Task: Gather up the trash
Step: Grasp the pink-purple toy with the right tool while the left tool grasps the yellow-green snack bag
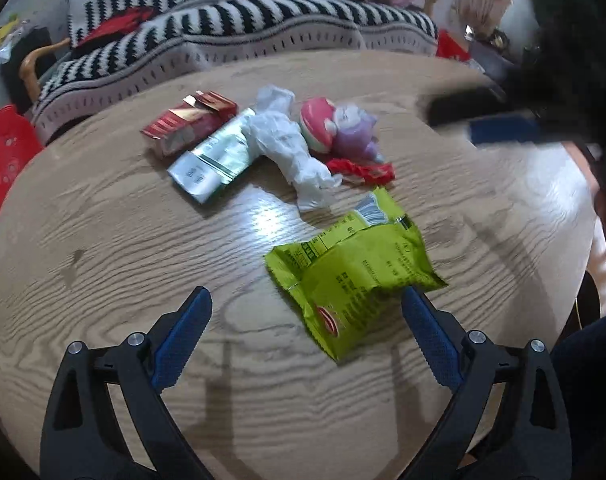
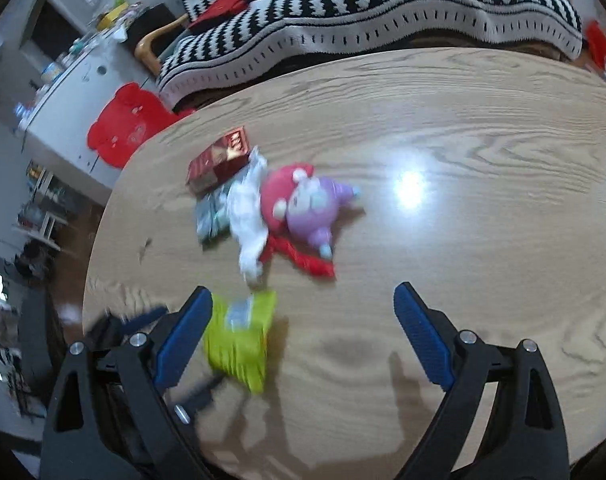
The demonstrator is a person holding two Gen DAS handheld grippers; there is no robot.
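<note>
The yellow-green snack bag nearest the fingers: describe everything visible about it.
The yellow-green snack bag is a crinkled, glossy foil-like packet lying flat on the wooden table, printed side up: small dark text, a white barcode patch near its far end, a red oval logo near its closer end. It looks flattened, probably empty. It lies apart from the other litter, closest to the white tissue. The left gripper hangs open above it; contact cannot be told.

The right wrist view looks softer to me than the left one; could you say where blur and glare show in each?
Right wrist view: motion smear over the green snack bag and plush toy, with a bright glare spot on the wooden table. Left wrist view: the bag is fairly sharp, glare is milder, and only the other tongs at upper right are smeared.
</note>
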